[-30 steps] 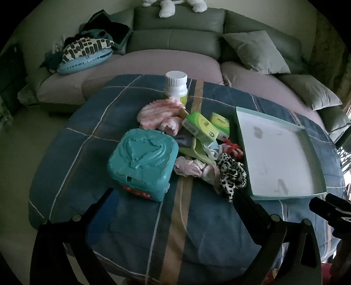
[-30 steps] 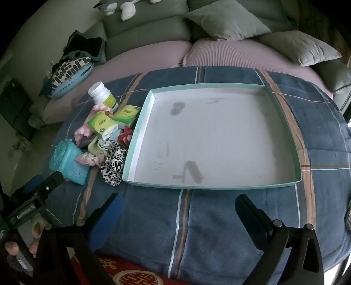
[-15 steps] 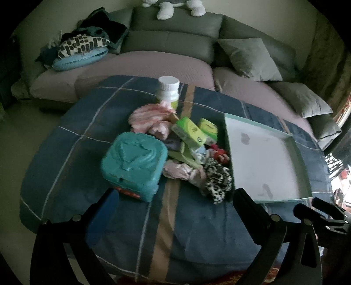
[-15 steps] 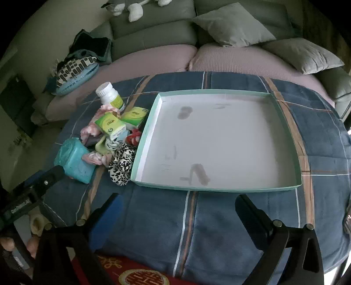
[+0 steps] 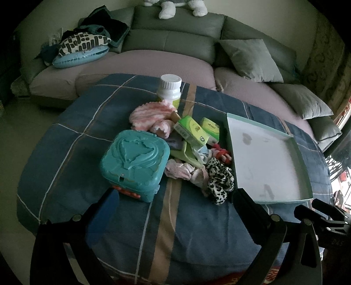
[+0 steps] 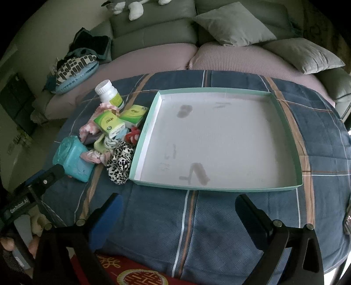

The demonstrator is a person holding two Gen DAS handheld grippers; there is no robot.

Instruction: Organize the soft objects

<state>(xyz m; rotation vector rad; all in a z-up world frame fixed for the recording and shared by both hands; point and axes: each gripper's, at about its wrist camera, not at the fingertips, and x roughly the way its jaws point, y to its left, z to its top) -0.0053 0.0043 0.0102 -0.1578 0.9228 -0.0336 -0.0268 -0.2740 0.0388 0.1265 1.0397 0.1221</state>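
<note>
A heap of small things lies on the blue plaid cloth (image 5: 136, 221): a leopard-print scrunchie (image 5: 219, 180) (image 6: 120, 163), a pale pink scrunchie (image 5: 178, 172), a pink fluffy cloth (image 5: 149, 115), a red item (image 5: 222, 152), two green boxes (image 5: 190, 130), a white bottle (image 5: 170, 89) and a teal plastic case (image 5: 133, 162) (image 6: 73, 159). Right of the heap sits a shallow mint-edged tray (image 5: 266, 157) (image 6: 219, 140) with nothing in it. My left gripper (image 5: 175, 210) hangs open near the cloth's front edge, short of the heap. My right gripper (image 6: 177, 217) is open before the tray.
A grey-green sofa (image 5: 171, 41) with mauve seat pads curves behind the table, with cushions (image 5: 250, 59) on the right and a patterned blue pillow (image 5: 81, 51) on the left. A plush toy (image 6: 131, 6) rests on the sofa back. A hand (image 6: 8, 245) holds the left gripper.
Both cameras have drawn back and risen a little, so the heap and tray look farther away. Nothing on the table has moved and both grippers stay open.
</note>
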